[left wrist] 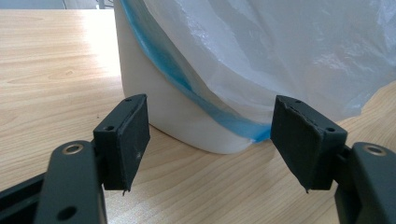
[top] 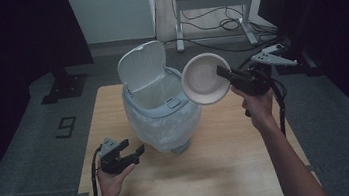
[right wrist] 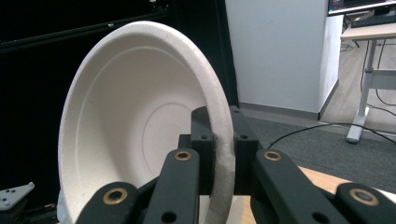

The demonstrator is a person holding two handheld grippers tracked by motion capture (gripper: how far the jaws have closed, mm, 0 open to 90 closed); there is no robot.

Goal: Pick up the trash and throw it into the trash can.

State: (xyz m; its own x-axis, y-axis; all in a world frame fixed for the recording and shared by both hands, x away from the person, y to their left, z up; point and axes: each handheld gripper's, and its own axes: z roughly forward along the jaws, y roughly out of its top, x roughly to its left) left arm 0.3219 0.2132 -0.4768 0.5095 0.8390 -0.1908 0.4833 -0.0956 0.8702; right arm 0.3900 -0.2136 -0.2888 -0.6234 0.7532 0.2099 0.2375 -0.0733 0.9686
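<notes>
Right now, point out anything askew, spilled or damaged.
Nothing is spilled or broken. The right gripper pinches the white bowl by its rim, tipped on edge above the open bin. The bin's liner bag hangs loosely outside it.

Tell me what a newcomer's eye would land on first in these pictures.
First the white bowl, tilted on edge in the air over the table's right side, its rim pinched by the right gripper. Next the bin at the table's middle, lid up, plastic liner draped over it. The left gripper sits open beside its base.
</notes>
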